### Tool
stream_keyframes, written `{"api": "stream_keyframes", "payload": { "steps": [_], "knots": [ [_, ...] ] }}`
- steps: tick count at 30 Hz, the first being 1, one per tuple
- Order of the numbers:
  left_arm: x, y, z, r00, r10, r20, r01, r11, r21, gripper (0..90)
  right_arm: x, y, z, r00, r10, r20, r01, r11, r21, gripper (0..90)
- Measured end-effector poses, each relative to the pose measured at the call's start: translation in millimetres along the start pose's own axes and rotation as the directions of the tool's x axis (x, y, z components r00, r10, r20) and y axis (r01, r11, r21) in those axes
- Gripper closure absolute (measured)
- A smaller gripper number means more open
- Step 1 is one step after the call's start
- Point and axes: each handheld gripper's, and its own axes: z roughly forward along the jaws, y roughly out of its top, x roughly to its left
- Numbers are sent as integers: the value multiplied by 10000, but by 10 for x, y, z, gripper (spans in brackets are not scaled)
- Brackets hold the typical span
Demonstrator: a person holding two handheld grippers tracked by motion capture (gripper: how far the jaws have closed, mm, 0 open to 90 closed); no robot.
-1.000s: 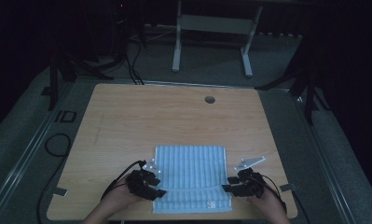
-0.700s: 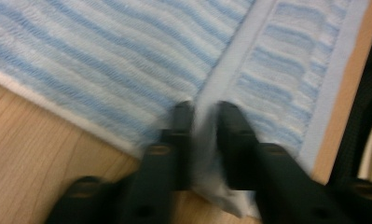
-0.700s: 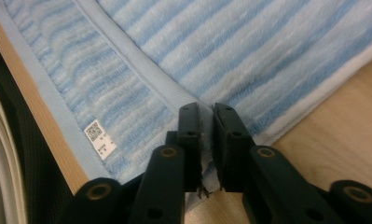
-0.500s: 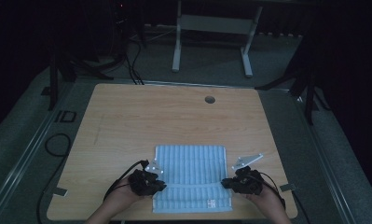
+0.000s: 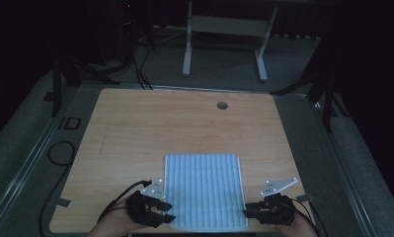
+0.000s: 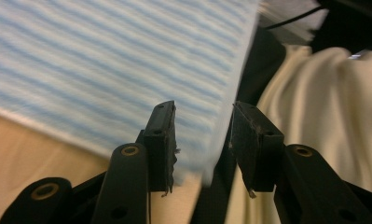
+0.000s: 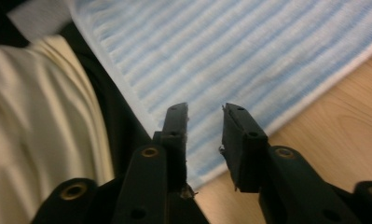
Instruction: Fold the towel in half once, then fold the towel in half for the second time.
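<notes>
- We see the wooden table (image 5: 150, 128) carrying the blue-striped cloth (image 5: 204, 190), which lies flat at the table's near edge, midway between our two hands
- Our left gripper (image 5: 166, 211) sits just beside the cloth's near left corner; its jaws have just been opening and stand parted, clamping nothing
- Our right gripper (image 5: 248, 213) sits at the near right corner, its jaws likewise just opened and released, the cloth lying below them
</notes>
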Motion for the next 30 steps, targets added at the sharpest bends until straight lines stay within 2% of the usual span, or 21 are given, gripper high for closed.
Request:
{"api": "stream_keyframes", "payload": {
  "steps": [2,3,7,9,12,14,15,16,17,19,21,22,24,26,27,28,29,30],
  "knots": [
    [24,1,12,10000,-49,-79,49,10000,37,559,-5,3,12,9999,44,96,-45,10000,49,660],
    [83,3,45,9991,-339,-268,341,9994,100,512,-44,27,26,9995,133,280,-131,9999,-66,629],
    [230,8,88,9977,-526,-437,530,9986,87,491,-153,109,68,9974,43,722,-42,10000,-17,597],
    [325,8,116,9951,-679,-715,691,9975,148,492,-229,168,89,9962,-1,868,6,10000,-55,596],
    [473,-8,153,9894,-1031,-1021,1058,9942,212,491,-317,273,124,9934,-113,1137,111,9999,21,584],
    [519,-18,164,9877,-1163,-1050,1195,9925,244,491,-348,345,138,9924,-192,1214,192,9998,10,584],
    [591,-33,171,9832,-1411,-1161,1436,9895,139,491,-359,386,143,9919,-304,1236,305,9995,9,583],
    [619,-34,169,9830,-1473,-1097,1494,9887,109,490,-367,410,146,9912,-370,1274,372,9993,14,579],
    [649,-26,163,9830,-1450,-1124,1470,9891,95,473,-376,441,148,9905,-407,1312,403,9992,56,574],
    [723,11,142,9788,-1595,-1286,1613,9869,37,458,-420,501,149,9887,-575,1381,573,9983,55,546],
    [801,61,109,9755,-1614,-1497,1632,9866,1,429,-494,568,135,9869,-512,1529,519,9987,-8,546],
    [801,61,109,9755,-1614,-1497,1632,9866,1,428,-519,589,130,9865,-555,1542,571,9984,-58,563],
    [913,139,75,9705,-1720,-1692,1748,9846,20,407,-586,644,121,9866,-599,1520,625,9980,-121,577],
    [950,164,68,9686,-1732,-1786,1773,9841,68,407,-652,705,123,9828,-687,1714,709,9975,-70,581],
    [1021,210,60,9631,-1868,-1935,1913,9815,46,407,-690,736,128,9822,-707,1741,730,9973,-67,581],
    [1021,210,60,9631,-1868,-1935,1913,9815,46,407,-730,768,136,9816,-623,1806,633,9980,-3,580],
    [1090,247,64,9577,-1827,-2223,1886,9820,52,407,-790,810,151,9797,-587,1914,579,9983,98,579],
    [1127,260,74,9555,-1823,-2321,1890,9820,65,407,-823,834,160,9789,-551,1968,531,9985,155,575]
  ]
}}
